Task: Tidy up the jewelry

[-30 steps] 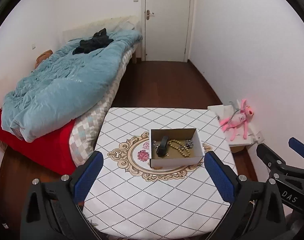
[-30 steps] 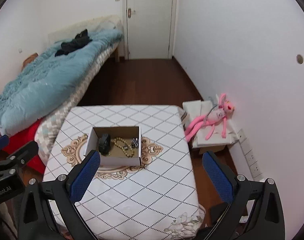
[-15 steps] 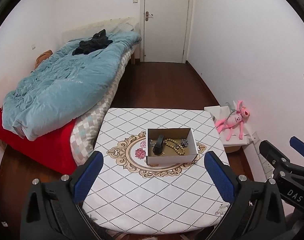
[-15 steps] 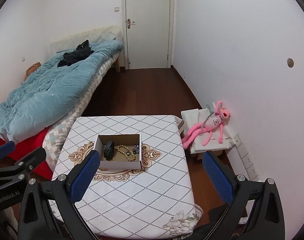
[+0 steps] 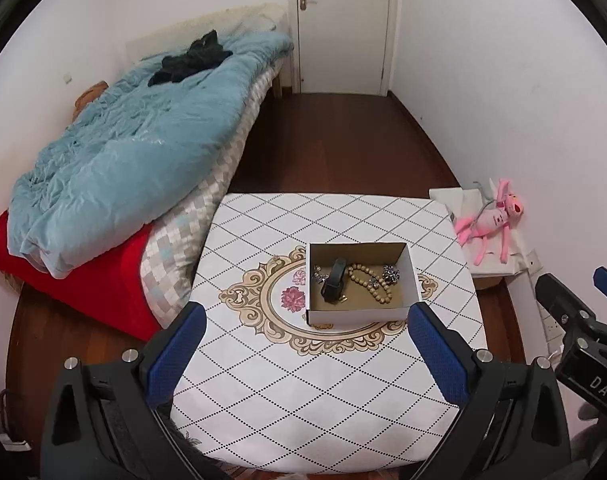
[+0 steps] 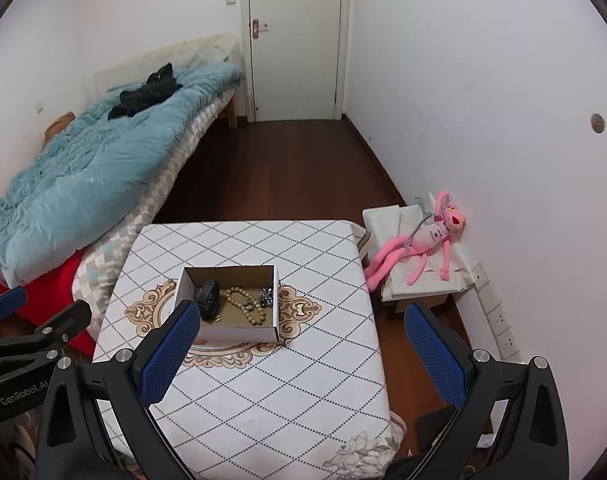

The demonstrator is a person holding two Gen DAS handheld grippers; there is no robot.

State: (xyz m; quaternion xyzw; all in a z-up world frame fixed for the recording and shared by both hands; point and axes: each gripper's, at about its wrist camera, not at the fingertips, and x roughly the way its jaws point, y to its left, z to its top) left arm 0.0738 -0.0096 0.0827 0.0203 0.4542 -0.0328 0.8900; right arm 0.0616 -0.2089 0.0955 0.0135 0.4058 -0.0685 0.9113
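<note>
Between the earlier frames and the present ones, both cameras have shifted relative to the table, so that the shallow white cardboard box (image 5: 359, 284) with its brown floor now sits a little right of centre in the left wrist view and left of centre in the right wrist view (image 6: 227, 304). Its contents lie as they did before.

Left gripper (image 5: 303, 354), with black frame and blue ribbed finger pads (image 5: 171, 360): jaws spread wide, holding nothing, hovering over the near part of the small table (image 5: 303, 400) covered in a white cloth with a dotted diamond grid and a gold scroll medallion. Right gripper (image 6: 303, 354), of the same build: likewise spread wide and empty; its left pad (image 6: 167, 356) overlaps the near left corner of the box in the picture (whether it touches cannot be told).

Box contents, left to right in the left wrist view: a small silvery chain piece (image 5: 319, 274), a black band-shaped watch or bracelet (image 5: 333, 286) lying lengthwise, a loop of tan wooden beads (image 5: 369, 284), and a sparkling dark-and-silver cluster (image 5: 391, 273) at the right wall. All rest on the box floor.

Surroundings: a bed with a crumpled pale-blue quilt (image 5: 135, 152) and dark clothing (image 5: 191, 60) to the left; a white door (image 5: 343, 24) at the far end; a pink plush toy (image 6: 419, 240) on white folded material against the right wall.
</note>
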